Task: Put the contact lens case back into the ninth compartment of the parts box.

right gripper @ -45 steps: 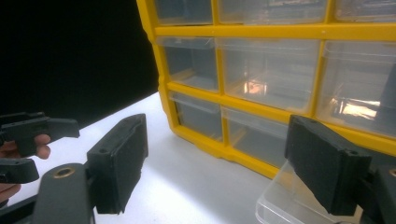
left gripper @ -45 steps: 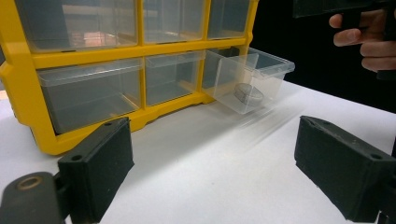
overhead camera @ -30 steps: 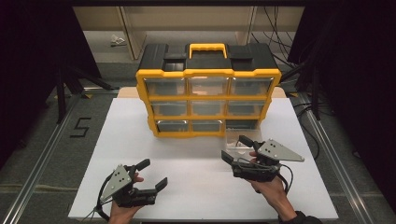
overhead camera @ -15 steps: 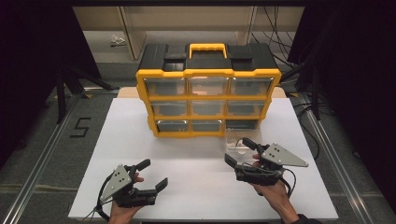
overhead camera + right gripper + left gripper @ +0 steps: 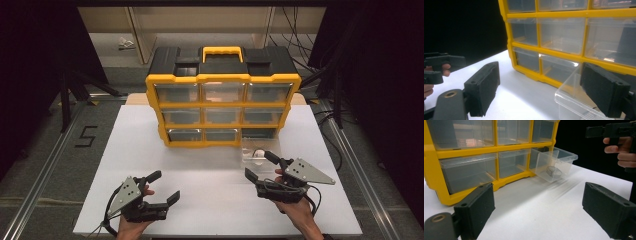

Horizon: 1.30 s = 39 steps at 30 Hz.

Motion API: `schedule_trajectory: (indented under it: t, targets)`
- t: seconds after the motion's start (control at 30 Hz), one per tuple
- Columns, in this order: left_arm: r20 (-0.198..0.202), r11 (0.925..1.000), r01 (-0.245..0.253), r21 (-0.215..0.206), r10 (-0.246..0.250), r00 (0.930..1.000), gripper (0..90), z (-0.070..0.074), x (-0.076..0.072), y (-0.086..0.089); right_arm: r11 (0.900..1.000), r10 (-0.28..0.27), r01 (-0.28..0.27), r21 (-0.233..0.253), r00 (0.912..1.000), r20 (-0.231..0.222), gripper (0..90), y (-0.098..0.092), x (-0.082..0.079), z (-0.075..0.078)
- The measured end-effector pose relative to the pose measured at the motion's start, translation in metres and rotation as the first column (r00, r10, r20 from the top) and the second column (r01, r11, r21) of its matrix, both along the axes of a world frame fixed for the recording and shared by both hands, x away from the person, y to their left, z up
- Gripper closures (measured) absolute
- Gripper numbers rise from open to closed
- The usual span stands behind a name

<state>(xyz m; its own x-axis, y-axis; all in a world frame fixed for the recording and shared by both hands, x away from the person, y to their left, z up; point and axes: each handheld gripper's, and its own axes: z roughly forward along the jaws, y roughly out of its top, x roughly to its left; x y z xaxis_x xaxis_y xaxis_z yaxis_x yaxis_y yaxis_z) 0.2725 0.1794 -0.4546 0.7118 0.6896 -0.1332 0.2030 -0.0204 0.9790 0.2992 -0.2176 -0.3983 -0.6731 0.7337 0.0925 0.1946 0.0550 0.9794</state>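
Hovering both grippers spread and empty, right gripper (image 5: pixel 261 166) and left gripper (image 5: pixel 164 186), we are seeing the bottom-right drawer (image 5: pixel 554 163) pulled out, perhaps holding a small metal part (image 5: pixel 553 171); closing is left.

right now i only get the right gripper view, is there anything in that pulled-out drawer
Observer: Yes, the left gripper view shows one small pale rounded item on the floor of the clear drawer.
Operator: which slot is the drawer from
Observer: In the high view it is the bottom right slot of the yellow organizer.
Operator: is the left gripper near it
Observer: No. The left gripper is open, near the table's front edge, well apart from the drawer.
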Motion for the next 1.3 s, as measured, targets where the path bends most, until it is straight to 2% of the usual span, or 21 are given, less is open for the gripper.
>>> schedule_trajectory:
  t: [0.8, 1.3]
  targets:
    - [-0.001, 1.0000, 0.009, 0.002, -0.009, 1.0000, 10.4, 0.000, 0.000, -0.001, 1.000, -0.020, 0.019, -0.013, 0.9994, -0.027, 15.7, -0.010, -0.010, -0.016]
    - [-0.004, 0.9998, 0.020, -0.002, -0.020, 0.9998, 10.4, 0.000, -0.001, -0.002, 0.999, -0.037, 0.037, -0.020, 0.9992, -0.014, 15.7, -0.014, -0.019, -0.027]
